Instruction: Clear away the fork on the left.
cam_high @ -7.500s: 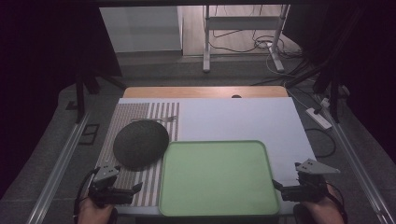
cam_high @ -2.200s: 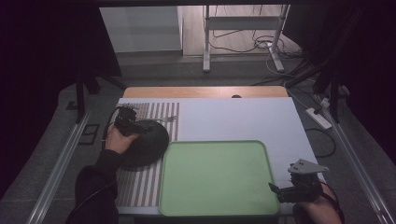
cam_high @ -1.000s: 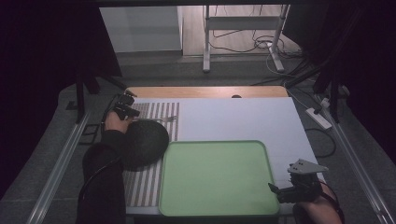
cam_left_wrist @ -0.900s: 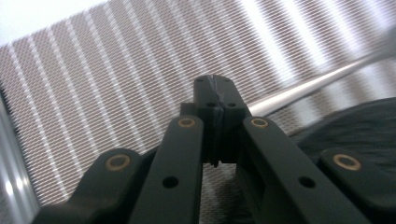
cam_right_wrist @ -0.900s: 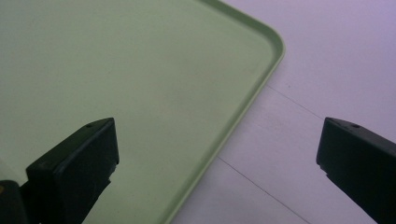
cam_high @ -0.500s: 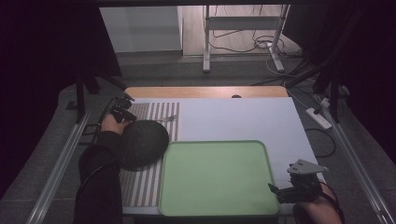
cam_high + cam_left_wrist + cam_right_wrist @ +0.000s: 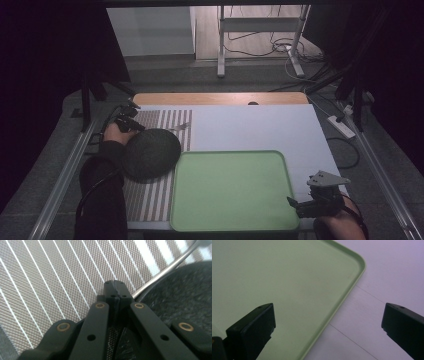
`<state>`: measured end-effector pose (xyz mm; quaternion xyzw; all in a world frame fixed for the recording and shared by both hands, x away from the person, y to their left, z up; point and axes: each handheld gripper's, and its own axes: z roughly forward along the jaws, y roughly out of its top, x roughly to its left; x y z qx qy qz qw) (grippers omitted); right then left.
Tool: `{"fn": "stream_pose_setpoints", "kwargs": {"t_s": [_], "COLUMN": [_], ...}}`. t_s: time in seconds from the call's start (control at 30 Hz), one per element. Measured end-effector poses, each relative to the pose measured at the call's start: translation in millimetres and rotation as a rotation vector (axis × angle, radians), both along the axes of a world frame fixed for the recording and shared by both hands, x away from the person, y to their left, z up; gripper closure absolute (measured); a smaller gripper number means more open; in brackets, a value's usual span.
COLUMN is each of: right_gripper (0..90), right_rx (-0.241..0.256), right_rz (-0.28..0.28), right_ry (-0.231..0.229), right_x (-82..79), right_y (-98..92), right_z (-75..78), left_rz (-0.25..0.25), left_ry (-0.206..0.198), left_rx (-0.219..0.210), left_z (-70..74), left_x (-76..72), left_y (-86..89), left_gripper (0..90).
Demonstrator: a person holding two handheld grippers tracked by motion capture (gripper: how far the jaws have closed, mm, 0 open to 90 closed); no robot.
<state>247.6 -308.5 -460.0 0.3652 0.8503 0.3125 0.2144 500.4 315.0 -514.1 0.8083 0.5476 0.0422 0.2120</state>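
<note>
At the far left corner of the striped placemat (image 7: 155, 200), my left gripper (image 7: 133, 122) is low over the mat with its jaws pressed together (image 7: 115, 284). A dark round plate (image 7: 150, 154) lies just beside it, speckled and close at the right (image 7: 182, 295). A thin metal utensil (image 7: 180, 127) rests on the mat past the plate; its handle (image 7: 165, 267) runs up to the tips on their right side. My right gripper (image 7: 296, 206) is held open at the near right corner of the green tray (image 7: 232, 190), jaws wide apart (image 7: 328, 325) astride the tray's rim (image 7: 342, 302).
The white table top (image 7: 255, 127) stretches beyond the tray, with a wooden strip (image 7: 220, 98) along its far edge. Metal rails run down both sides of the table. A power strip (image 7: 341, 126) and cables lie on the floor to the right.
My left gripper left the near edge, crossed the plate and now sits by the mat's far left corner. A metal utensil now shows on the mat. The right gripper has barely moved.
</note>
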Motion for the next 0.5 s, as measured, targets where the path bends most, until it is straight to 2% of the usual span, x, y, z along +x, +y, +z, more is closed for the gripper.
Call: {"fn": "stream_pose_setpoints", "kwargs": {"t_s": [0.03, 0.17, 0.3, 0.37, 0.43, 0.5], "right_gripper": [0.0, 0.0, 0.0, 0.0, 0.0, 0.0], "right_rx": [-0.002, 0.000, -0.001, -0.001, -0.001, -0.001], "right_rz": [0.000, 0.002, 0.003, 0.003, 0.004, 0.005], "right_ry": [0.001, 0.003, 0.002, 0.002, 0.001, 0.001], "right_x": [0.1, 0.5, 0.3, 0.3, 0.3, 0.3], "right_y": [0.0, 0.1, 0.1, 0.2, 0.3, 0.2], "right_z": [0.1, -0.1, -0.1, -0.1, -0.1, -0.1], "left_rz": [0.004, -0.002, -0.023, -0.067, -0.099, -0.134], "left_ry": [-0.011, -0.040, -0.060, -0.066, -0.084, -0.089], "left_rx": [-0.001, 0.004, -0.022, -0.038, -0.017, -0.017], "left_z": [2.1, 12.8, 18.4, 19.5, 19.9, 19.0], "left_x": [0.2, 3.1, 6.2, 8.5, 9.5, 11.4], "left_y": [0.0, -5.0, -15.7, -25.4, -34.6, -44.4], "left_gripper": [88.2, 70.3, 47.5, 38.8, 29.9, 22.1]}}
